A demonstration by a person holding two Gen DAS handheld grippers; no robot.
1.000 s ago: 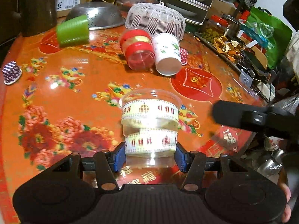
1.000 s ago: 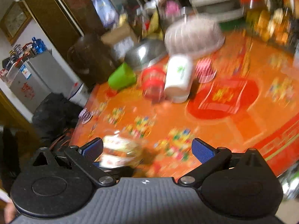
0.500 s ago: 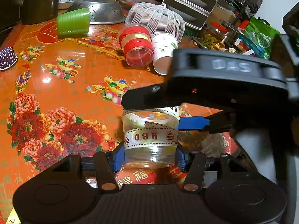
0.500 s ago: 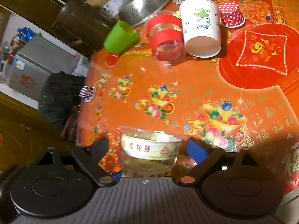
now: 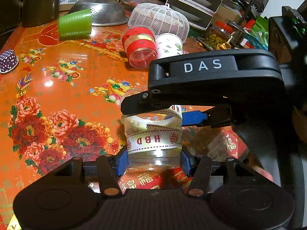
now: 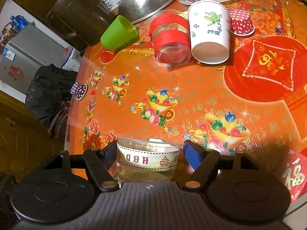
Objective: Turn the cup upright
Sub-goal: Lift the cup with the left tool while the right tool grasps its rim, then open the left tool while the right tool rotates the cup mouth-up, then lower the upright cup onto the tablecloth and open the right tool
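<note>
left wrist: left hand-held gripper (image 5: 153,162) clamps the clear ribbon-wrapped cup (image 5: 153,140) low on its wall, rim up, over the counter (image 5: 57,95); base contact unclear | right wrist: right hand-held gripper (image 6: 148,153) spread at the rim, seemingly not pinching | progress: cup looks upright, release left

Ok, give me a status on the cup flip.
Done: the HBD-ribbon cup looks rim-up on the table. In hand: the left gripper clamps its base; the right gripper straddles its rim, jaws open. Left: release it. The green cup, red-banded cup and white paper cup lie on their sides.
</note>
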